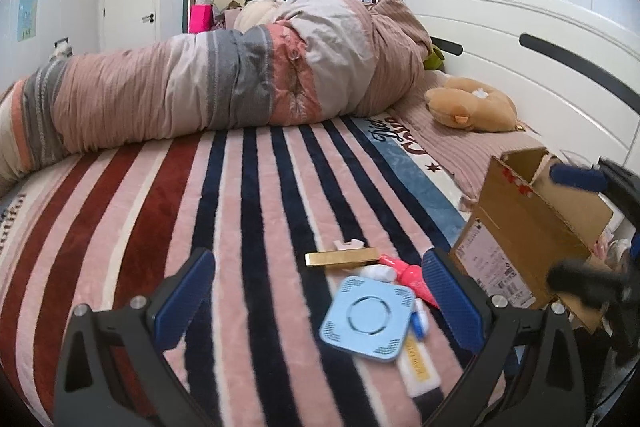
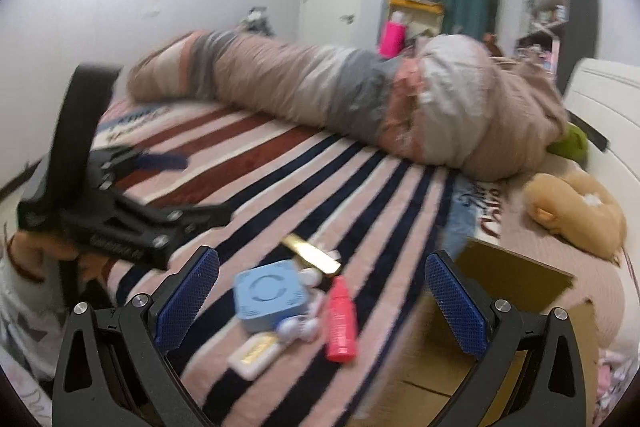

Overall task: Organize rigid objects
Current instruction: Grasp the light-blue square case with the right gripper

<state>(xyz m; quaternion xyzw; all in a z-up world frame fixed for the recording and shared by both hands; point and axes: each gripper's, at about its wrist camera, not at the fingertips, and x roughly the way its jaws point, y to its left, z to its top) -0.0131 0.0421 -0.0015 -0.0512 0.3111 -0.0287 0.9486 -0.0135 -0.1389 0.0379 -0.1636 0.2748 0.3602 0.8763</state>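
Observation:
A small pile of rigid objects lies on the striped blanket: a light blue square device (image 1: pixel 367 319) (image 2: pixel 269 295), a gold bar-shaped box (image 1: pixel 342 259) (image 2: pixel 311 254), a pink bottle (image 1: pixel 412 277) (image 2: pixel 341 321), a white tube with a yellow label (image 1: pixel 418 367) (image 2: pixel 254 349), and small white-and-blue items (image 2: pixel 300 327). An open cardboard box (image 1: pixel 532 231) (image 2: pixel 508 291) stands right of the pile. My left gripper (image 1: pixel 320 299) is open and empty, just above the pile. My right gripper (image 2: pixel 320 303) is open and empty, over the pile; it also shows at the box in the left wrist view (image 1: pixel 580 227).
A rolled striped duvet (image 1: pixel 224 83) lies across the back of the bed. A tan plush toy (image 1: pixel 472 103) rests near the white headboard (image 1: pixel 520 39). The left gripper's body (image 2: pixel 120 203) shows at the left of the right wrist view.

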